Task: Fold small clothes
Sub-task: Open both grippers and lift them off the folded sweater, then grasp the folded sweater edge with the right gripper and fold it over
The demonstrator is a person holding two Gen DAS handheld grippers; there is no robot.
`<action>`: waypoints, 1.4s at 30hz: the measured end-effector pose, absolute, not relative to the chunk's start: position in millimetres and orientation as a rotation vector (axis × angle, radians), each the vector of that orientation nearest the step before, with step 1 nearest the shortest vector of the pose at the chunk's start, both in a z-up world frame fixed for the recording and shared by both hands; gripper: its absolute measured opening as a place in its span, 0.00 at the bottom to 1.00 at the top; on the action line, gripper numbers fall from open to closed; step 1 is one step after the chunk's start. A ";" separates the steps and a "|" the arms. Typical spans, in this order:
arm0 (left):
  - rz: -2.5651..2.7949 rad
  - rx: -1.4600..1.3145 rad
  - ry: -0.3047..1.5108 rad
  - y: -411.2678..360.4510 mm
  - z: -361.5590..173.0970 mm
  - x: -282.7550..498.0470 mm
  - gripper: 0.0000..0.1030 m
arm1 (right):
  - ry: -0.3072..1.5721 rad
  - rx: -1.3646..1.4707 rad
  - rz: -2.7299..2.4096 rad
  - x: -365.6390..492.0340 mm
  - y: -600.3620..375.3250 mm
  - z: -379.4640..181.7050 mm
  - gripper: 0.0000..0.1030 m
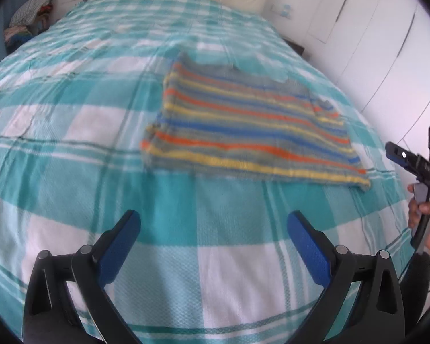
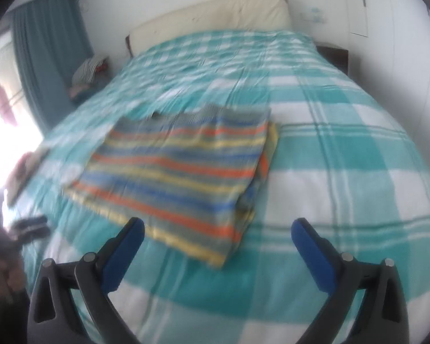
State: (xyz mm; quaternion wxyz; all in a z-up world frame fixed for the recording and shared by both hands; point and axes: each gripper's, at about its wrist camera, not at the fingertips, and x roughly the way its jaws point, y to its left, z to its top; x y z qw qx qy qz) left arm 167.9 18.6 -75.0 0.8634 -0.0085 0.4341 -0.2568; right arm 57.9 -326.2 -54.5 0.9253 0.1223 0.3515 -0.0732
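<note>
A small striped garment [image 1: 252,126], grey with orange, yellow and blue bands, lies folded flat on the teal-and-white checked bedspread [image 1: 71,149]. It also shows in the right wrist view [image 2: 180,172], with a folded edge along its right side. My left gripper [image 1: 215,223] is open and empty, above the bedspread in front of the garment. My right gripper [image 2: 218,229] is open and empty, just in front of the garment's near corner. The right gripper also shows at the right edge of the left wrist view [image 1: 415,163], held by a hand.
A cream headboard cushion [image 2: 212,17] stands at the far end of the bed. A pile of clothes [image 2: 89,71] lies at the far left by a teal curtain [image 2: 48,57]. White cupboard doors [image 1: 387,43] are on the right.
</note>
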 end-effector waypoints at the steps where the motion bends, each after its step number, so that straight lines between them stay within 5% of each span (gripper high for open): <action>1: -0.532 -0.018 0.881 21.4 -69.3 170.3 0.99 | 0.725 0.312 -0.146 74.3 -342.5 -49.9 0.98; 5: -0.470 -0.023 0.748 39.8 -75.4 164.3 0.99 | 0.838 0.548 -0.193 136.9 -397.3 -77.7 0.71; 8: -0.416 0.022 0.810 42.6 -90.4 166.1 0.98 | 0.880 0.666 -0.238 160.5 -413.1 -111.0 0.71; 10: -0.450 0.033 0.802 42.7 -86.6 166.5 0.98 | 0.894 0.638 -0.211 172.4 -405.0 -116.6 0.41; 11: -0.440 0.041 0.780 44.5 -83.4 166.2 0.98 | 0.920 0.605 -0.206 179.4 -398.7 -114.7 0.10; 21: -0.295 -0.034 0.725 88.8 -60.1 189.5 0.98 | 0.922 0.469 -0.049 257.9 -265.4 -9.4 0.10; 29: -0.197 -0.121 0.759 131.6 -67.8 206.1 0.98 | 1.000 0.480 0.059 337.4 -149.8 -57.0 0.11; 31: -0.185 -0.150 0.765 139.0 -68.2 208.9 0.98 | 0.993 0.589 0.146 347.1 -143.0 -79.0 0.23; 33: -0.176 -0.163 0.771 143.9 -68.5 210.1 0.98 | 1.002 0.788 0.280 349.4 -147.0 -98.5 0.61; 37: -0.186 -0.193 0.773 150.6 -64.5 208.8 0.98 | 0.927 0.915 0.403 329.1 -155.5 -85.5 0.64; 42: -0.223 -0.234 0.758 156.0 -56.8 203.3 0.98 | 0.990 0.364 0.352 288.6 -128.1 -46.2 0.64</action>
